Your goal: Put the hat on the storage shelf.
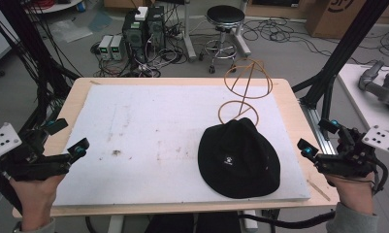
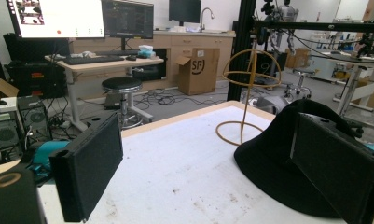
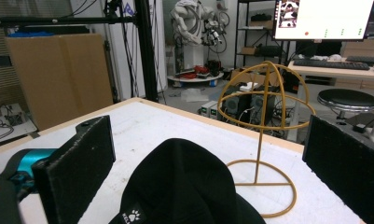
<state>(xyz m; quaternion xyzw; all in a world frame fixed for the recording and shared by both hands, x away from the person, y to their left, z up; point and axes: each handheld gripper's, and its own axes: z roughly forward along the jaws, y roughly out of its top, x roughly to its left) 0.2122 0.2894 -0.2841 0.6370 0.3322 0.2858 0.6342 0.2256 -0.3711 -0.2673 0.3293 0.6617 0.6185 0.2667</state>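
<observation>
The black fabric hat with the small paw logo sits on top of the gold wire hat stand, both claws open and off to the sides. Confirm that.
Not quite. The black fabric hat lies flat on the white board, in front of the gold wire hat stand, which stands bare, as the high view shows. The left claw and right claw are open, off to the sides.

We saw black hat (image 1: pixel 239 158): soft matt knit cloth, small white paw patch stitched on. Behind hat, stand (image 1: pixel 247 82): thin wire, smooth tan-gold finish. Beneath hat, white mat (image 1: pixel 148 141): matt, scuffed, brown-stained; beyond mat edges, table (image 1: pixel 80 92): pale smooth wood. Jaw pads looked black, rough, foam-like.
</observation>
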